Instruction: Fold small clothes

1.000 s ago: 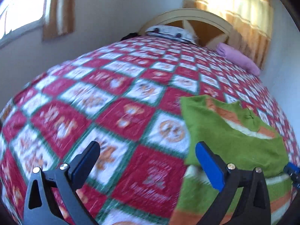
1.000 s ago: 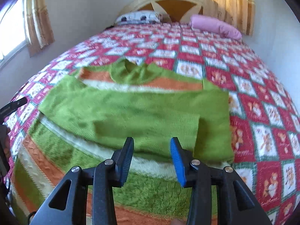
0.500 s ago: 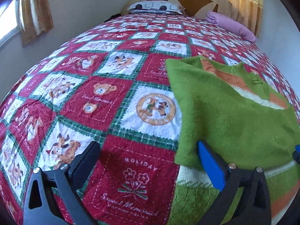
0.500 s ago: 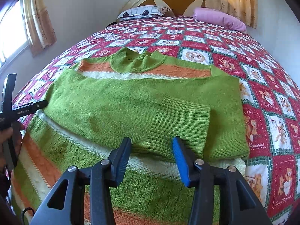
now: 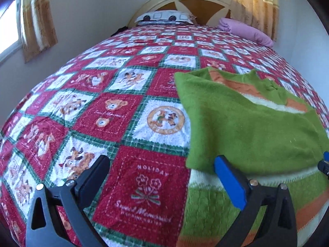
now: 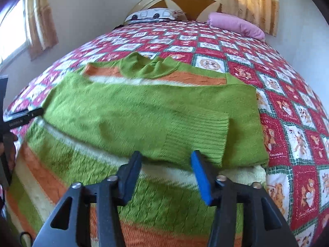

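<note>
A small green sweater (image 6: 144,115) with orange and cream stripes lies flat on the bed, both sleeves folded across its chest, collar toward the headboard. In the left wrist view the sweater (image 5: 246,131) fills the right side. My right gripper (image 6: 166,177) is open and empty, just above the sweater's lower body, near the ribbed cuff (image 6: 197,140). My left gripper (image 5: 162,181) is open wide and empty, over the bedspread at the sweater's left edge; its blue finger (image 5: 230,185) overlaps the sweater. The left gripper also shows at the left edge of the right wrist view (image 6: 22,117).
The bed is covered by a red, white and green patchwork bedspread (image 5: 102,107). A white patterned pillow (image 5: 164,17) and a pink pillow (image 5: 246,30) lie by the headboard (image 6: 185,0). Walls and curtained windows stand to the left and behind.
Both grippers have moved lower and closer to the sweater. The right gripper's jaws have opened wider. The left gripper has turned toward the headboard and stays open.
</note>
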`<state>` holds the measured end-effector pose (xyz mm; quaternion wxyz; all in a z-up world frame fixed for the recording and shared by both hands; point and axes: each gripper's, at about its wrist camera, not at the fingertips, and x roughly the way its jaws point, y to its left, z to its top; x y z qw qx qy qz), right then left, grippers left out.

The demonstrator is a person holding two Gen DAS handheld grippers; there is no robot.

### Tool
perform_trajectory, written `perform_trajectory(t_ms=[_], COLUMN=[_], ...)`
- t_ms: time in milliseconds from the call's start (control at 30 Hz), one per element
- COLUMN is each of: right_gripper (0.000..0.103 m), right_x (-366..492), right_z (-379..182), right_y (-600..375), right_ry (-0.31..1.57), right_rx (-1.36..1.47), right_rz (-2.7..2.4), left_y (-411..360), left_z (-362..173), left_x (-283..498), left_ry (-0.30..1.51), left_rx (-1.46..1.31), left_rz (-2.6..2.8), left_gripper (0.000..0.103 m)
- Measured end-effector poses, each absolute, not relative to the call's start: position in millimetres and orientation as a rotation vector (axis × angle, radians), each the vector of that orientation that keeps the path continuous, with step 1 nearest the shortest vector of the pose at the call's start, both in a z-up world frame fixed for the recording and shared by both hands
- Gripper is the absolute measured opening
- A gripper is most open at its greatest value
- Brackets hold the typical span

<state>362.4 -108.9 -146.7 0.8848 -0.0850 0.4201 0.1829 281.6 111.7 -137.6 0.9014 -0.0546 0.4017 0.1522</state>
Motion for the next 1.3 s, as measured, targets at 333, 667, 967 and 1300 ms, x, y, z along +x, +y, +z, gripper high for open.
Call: perform_trajectory(t_ms=[333, 667, 967, 1300], right_gripper=[0.068, 0.068, 0.068, 0.068], right_x=[341.9, 302.7, 260.3, 203.9], right_z=[-142.7, -134.2, -123.8, -114.4], right_y=[-109.5, -117.6, -118.4, -123.1], right_ry=[0.888, 0.904, 0.885, 0.861], right_rx=[-0.167, -0.151, -0.153, -0.175], right_rz=[0.369, 0.406, 0.441, 0.48], left_y=[105.7, 87.9, 74.2, 60.9], left_z=[-124.0, -103.2, -93.1, -92.1], left_x=[261.0, 224.1, 186.9, 148.8], left_ry=[0.8, 0.766, 0.739, 0.736], left_rx=[-0.104, -0.092, -0.067, -0.027], left_rz=[0.273, 0.189, 0.134, 0.089], left_gripper=[0.103, 0.103, 0.103, 0.103])
